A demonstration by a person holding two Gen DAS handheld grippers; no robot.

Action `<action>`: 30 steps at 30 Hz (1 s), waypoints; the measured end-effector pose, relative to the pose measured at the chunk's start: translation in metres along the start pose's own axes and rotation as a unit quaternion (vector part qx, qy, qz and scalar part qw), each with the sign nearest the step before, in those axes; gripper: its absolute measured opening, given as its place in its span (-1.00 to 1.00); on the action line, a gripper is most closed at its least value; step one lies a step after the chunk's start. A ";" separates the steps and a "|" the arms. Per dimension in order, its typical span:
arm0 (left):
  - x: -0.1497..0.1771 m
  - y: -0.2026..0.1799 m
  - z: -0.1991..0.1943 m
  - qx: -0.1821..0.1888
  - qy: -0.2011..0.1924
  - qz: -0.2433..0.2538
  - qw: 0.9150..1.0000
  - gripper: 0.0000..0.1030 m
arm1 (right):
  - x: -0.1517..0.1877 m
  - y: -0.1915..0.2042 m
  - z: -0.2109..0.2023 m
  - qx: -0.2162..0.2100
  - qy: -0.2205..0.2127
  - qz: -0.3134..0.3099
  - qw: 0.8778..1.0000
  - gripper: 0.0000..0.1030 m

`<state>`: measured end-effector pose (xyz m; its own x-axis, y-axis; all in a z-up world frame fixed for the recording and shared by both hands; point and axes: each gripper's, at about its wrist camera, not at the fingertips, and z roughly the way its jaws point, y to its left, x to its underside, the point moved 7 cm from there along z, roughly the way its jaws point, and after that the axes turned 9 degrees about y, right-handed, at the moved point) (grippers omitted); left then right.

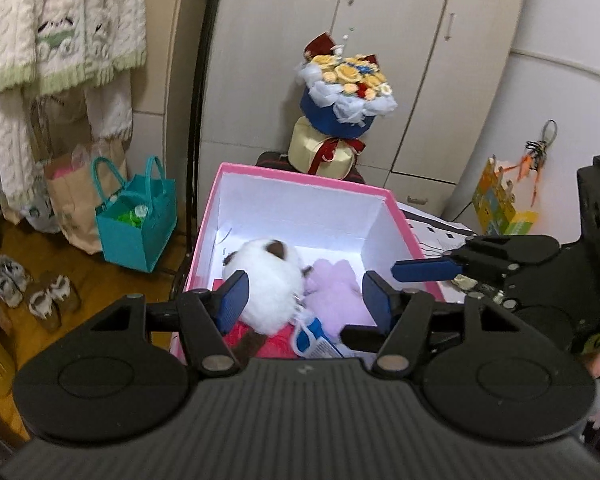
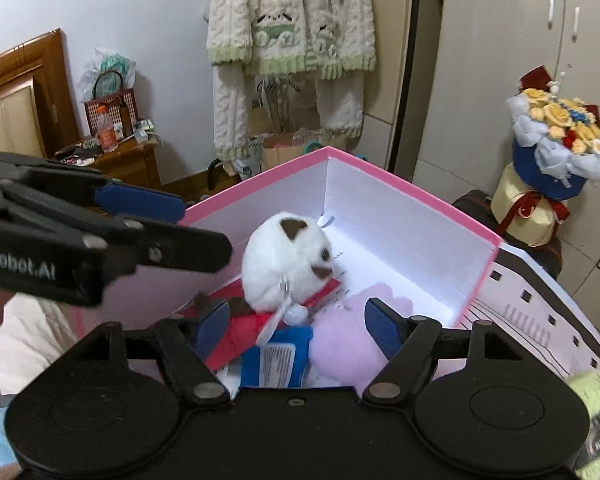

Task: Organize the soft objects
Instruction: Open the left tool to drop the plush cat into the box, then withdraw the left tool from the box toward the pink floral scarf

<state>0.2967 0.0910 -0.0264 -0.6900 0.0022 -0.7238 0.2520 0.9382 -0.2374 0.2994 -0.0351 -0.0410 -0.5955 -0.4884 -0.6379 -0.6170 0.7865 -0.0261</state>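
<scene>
Both the left gripper (image 1: pixel 304 300) and right gripper (image 2: pixel 296 330) hover released over the pink box (image 2: pixel 416 190), white plush (image 2: pixel 286 256) at twelve o'clock.

2 wrist fisheyes angled down, close over pink box (image 1: pixel 300 178); both share its interior.

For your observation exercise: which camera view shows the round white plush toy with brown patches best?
The right wrist view: the round white plush toy with brown patches sits unobstructed, with its eye visible. In the left wrist view, the toy is blurred and partly hidden by a finger.
</scene>
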 end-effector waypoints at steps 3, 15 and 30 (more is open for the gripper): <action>0.004 -0.010 -0.017 0.002 -0.008 0.017 1.000 0.21 | 0.010 0.004 -0.019 0.003 -0.013 0.000 1.000 0.53; 0.029 -0.057 -0.085 0.022 -0.025 0.085 0.996 0.27 | 0.051 0.037 -0.105 0.017 -0.060 -0.008 0.998 0.58; 0.077 -0.128 -0.104 0.093 0.009 0.171 0.981 0.35 | 0.150 0.012 -0.202 0.071 -0.109 0.063 0.990 0.67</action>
<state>0.1404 0.0068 0.0154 -0.5550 0.3144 -0.7702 0.5901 0.8013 -0.0982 0.0986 -0.1757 0.0188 -0.5290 -0.3018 -0.7931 -0.4567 0.8890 -0.0337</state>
